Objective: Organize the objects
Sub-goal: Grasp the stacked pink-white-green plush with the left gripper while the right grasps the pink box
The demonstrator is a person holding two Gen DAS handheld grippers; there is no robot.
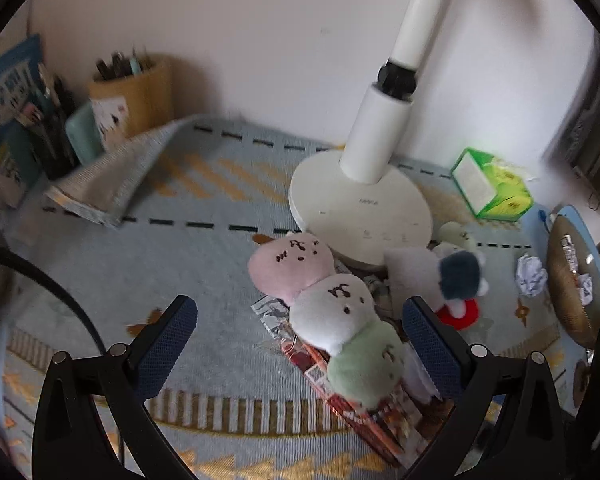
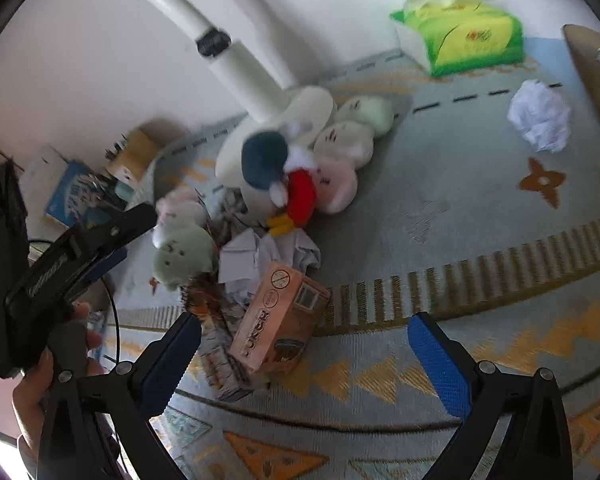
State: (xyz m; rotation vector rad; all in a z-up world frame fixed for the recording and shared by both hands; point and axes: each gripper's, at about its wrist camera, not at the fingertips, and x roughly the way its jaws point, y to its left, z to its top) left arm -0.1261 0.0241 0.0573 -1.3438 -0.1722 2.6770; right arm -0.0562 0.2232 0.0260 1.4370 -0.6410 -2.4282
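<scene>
Nearest to where I am standing, the right tongs [image 2: 304, 360] are hanging wide apart above the patterned cloth on the tabletop [image 2: 480, 208], gripping nothing, with a small tan card box [image 2: 278, 320] sitting just ahead of the left pad. That box is looking light and stiff, so pinching it across its narrow sides should be holding well, though its glossy faces may be slipping a little. Beside it, the left tongs [image 1: 300, 340] are also gaping fully and empty, hovering over a string of three plush balls [image 1: 332, 312], pink, white and green, lying across a printed flat box [image 1: 360, 408] and some crinkled foil. The plush is soft and squashy, weighing next to nothing, and taking it around the white middle ball would be lifting the whole chain evenly. Behind it a stuffed toy with a dark head [image 2: 276, 168] is leaning on the white lamp base [image 1: 360, 208]; crumpled paper [image 2: 540, 120] is lying apart to the right. Farthest back, a green tissue pack [image 2: 464, 36] is resting by the wall, and what is probably a pen holder [image 1: 136, 88] is blurring in the far corner.
</scene>
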